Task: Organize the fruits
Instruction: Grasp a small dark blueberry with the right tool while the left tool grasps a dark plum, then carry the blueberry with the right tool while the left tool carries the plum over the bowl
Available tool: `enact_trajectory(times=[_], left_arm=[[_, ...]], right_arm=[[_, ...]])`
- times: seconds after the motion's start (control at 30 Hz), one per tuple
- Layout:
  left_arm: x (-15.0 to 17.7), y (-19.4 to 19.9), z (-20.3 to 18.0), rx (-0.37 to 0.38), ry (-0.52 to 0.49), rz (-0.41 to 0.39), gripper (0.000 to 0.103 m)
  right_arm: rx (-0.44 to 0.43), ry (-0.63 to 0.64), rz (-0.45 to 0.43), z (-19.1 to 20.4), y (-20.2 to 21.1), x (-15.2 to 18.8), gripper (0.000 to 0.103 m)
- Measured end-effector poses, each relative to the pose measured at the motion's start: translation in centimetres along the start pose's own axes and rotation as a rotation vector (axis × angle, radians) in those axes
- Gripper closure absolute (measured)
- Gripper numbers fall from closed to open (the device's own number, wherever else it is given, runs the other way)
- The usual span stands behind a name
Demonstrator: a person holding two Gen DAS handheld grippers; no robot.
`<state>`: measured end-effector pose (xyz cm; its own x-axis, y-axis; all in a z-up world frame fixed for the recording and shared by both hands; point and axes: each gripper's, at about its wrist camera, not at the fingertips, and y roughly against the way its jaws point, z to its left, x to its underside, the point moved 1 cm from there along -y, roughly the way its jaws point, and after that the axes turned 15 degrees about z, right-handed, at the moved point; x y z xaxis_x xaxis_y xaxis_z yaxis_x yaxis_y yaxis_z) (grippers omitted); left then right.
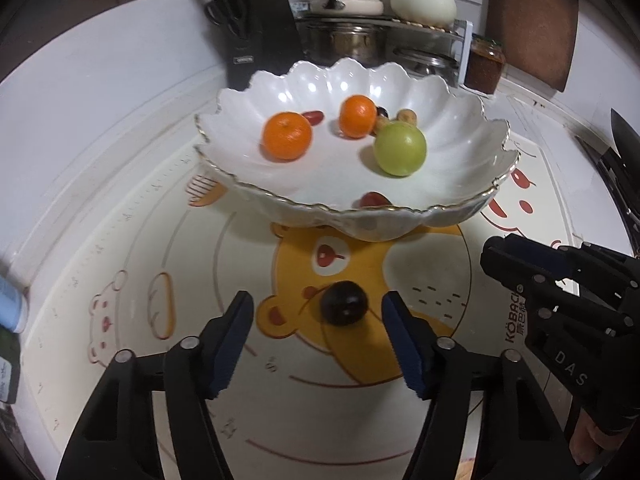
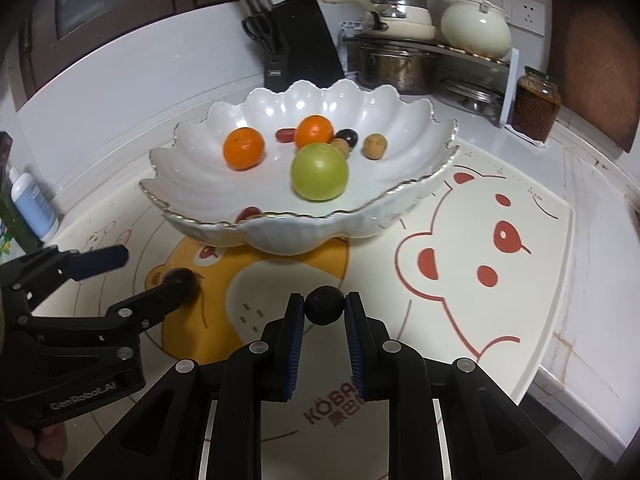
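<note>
The white scalloped bowl (image 2: 200,184) is the landmark, standing on the bear-print mat (image 2: 500,300) that covers the table (image 2: 592,208). Most of the fruit already lies in it: two oranges, one (image 2: 244,148) toward the left and the other (image 2: 315,132) behind the middle, a green apple (image 2: 319,172) in front of that one, a red date (image 2: 286,134) between the oranges, a dark grape (image 2: 347,136) and two small tan fruits (image 2: 375,146) behind the apple, and another red fruit (image 2: 249,213) just inside the near rim.

Two pieces are still outside, both in front of the bowl. The right gripper (image 2: 324,308) has its fingers closed narrow on a small dark round fruit (image 2: 324,305), pinched between the pads above the mat. The left gripper (image 1: 318,308) has its fingers about half spread around a dark plum-like fruit (image 1: 344,303) lying on the mat; the pads stand to either side of it with clear gaps, not yet touching.

By my reading the sorting is nearly finished: what remains is to carry the held fruit over the near rim and let it go, then close on the second fruit and bring it across too.
</note>
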<state>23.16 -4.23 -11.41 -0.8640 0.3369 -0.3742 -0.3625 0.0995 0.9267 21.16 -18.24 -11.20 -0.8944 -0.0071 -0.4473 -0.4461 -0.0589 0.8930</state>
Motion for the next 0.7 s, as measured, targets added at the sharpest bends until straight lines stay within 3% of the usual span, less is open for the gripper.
enact_trajectory(times=[0.5,0.7], left_arm=[[-0.5,-2.0,-0.9,0.032,-0.024,0.038,0.074],[-0.4,-1.9,-1.1,0.030,-0.029,0.038,0.076]], right_arm=[[-0.007,-0.028,0.021,-1.2,-1.1,-0.2,0.081],[-0.007,-0.031,0.019,-1.2,-1.0,-0.1,0.081]])
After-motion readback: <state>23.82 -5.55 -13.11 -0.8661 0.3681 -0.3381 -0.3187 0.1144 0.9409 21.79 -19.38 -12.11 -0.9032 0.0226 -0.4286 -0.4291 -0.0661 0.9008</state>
